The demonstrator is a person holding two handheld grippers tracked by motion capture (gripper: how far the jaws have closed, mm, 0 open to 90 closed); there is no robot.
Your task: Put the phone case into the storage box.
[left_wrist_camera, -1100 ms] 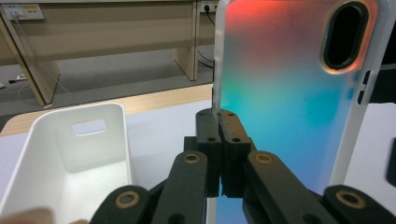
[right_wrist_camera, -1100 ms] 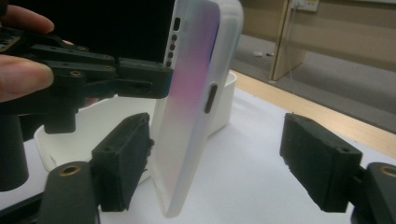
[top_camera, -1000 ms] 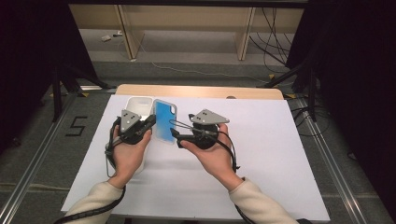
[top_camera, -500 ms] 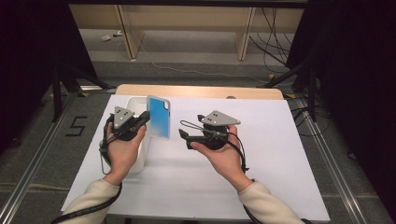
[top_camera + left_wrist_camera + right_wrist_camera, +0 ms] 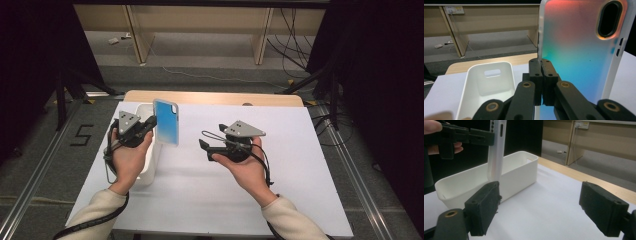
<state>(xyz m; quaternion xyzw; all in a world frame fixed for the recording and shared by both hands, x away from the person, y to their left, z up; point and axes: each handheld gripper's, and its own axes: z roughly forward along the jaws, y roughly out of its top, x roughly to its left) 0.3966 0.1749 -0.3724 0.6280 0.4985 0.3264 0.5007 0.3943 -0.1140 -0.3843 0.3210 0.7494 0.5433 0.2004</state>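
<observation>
High view: left gripper (image 5: 150, 123) jaws clamp upright phone case (image 5: 166, 121); right gripper (image 5: 206, 148) jaws spread, palm up

Phone case (image 5: 166, 121) above — perhaps beside — bin (image 5: 148, 165)

I see a white-covered worktop (image 5: 200, 200) at frame centre, wooden furniture legs (image 5: 262, 35) along the top, cables (image 5: 295, 30) upper right.

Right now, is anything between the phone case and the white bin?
Nothing visible. The left hand-held gripper holds the phone case upright by its edge, beside the white bin, which looks empty.
</observation>
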